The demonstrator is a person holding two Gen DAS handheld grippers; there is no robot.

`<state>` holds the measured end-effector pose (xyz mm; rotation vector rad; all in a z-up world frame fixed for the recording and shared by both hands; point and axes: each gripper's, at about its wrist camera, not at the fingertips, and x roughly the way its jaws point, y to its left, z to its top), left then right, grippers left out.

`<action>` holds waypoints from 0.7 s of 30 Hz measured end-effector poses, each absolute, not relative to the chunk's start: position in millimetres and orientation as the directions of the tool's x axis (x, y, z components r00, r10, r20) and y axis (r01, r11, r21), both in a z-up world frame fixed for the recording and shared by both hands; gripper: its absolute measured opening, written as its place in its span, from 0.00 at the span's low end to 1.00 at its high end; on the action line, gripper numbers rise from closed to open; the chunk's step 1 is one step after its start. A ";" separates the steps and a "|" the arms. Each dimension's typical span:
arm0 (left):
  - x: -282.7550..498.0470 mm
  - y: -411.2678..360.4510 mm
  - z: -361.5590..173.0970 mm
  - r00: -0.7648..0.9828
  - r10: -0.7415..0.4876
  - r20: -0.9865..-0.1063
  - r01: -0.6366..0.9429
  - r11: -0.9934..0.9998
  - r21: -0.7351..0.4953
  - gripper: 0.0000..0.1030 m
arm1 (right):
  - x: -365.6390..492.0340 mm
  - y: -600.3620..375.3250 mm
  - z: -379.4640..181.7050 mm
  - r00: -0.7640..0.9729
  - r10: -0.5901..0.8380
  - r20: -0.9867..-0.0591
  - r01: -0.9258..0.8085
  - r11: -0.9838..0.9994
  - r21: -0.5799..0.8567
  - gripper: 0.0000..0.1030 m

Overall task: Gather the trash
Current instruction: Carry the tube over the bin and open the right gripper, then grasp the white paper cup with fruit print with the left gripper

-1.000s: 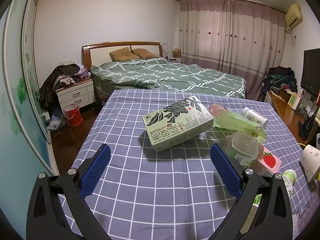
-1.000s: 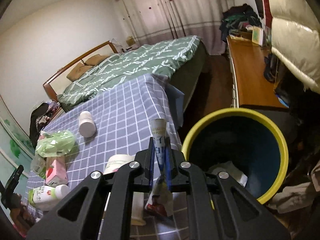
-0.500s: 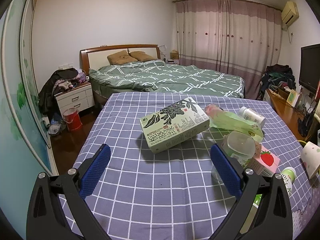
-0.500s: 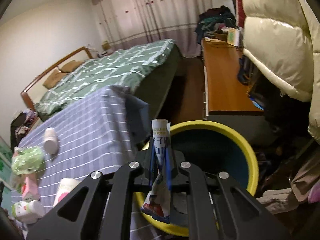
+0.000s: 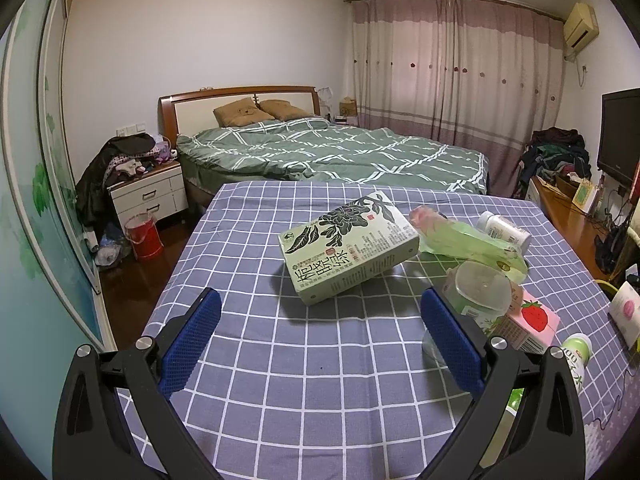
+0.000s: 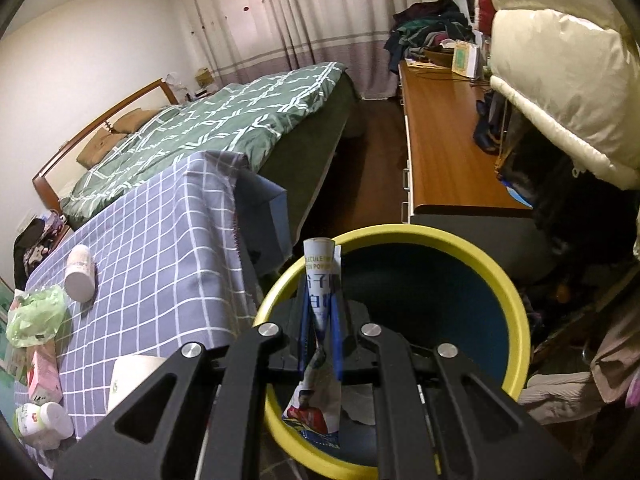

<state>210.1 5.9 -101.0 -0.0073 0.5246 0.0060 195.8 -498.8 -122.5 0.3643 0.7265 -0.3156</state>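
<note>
— Straight ahead of my right tool, what do you make out?

— Its pads are clamped on a flattened printed wrapper, which stands up between them. Just beyond and below sits the yellow-rimmed bin, blue inside; the wrapper's top overlaps the bin's near rim in my view, and some crumpled scraps lie at the bottom.

— And my left tool?

— I see it spread wide with nothing between the blue pads. It hangs over the checked bench. Ahead of it lies a green-and-white box, tilted, one end raised off the cloth. Off to the right of that tool I see a green plastic bag, a white bottle behind it, a clear lidded cup, a pink strawberry carton touching the cup, and a green-capped bottle nearest the bench edge.
</note>
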 end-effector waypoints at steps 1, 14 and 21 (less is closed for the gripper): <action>210.3 6.1 -101.0 0.866 0.003 -0.501 -0.007 1.000 -0.006 0.95 | 195.3 -497.5 -121.0 0.707 -0.156 -0.689 0.399 0.893 0.208 0.09; 209.8 3.7 -101.2 0.869 -0.009 -0.495 0.008 1.000 -0.005 0.95 | 199.0 -520.6 -117.0 0.679 -0.237 -0.695 0.459 0.876 0.149 0.29; 207.9 4.8 -99.7 0.870 -0.031 -0.492 0.023 1.000 -0.021 0.95 | 187.8 -522.3 -113.3 0.689 -0.244 -0.682 0.465 0.871 0.159 0.39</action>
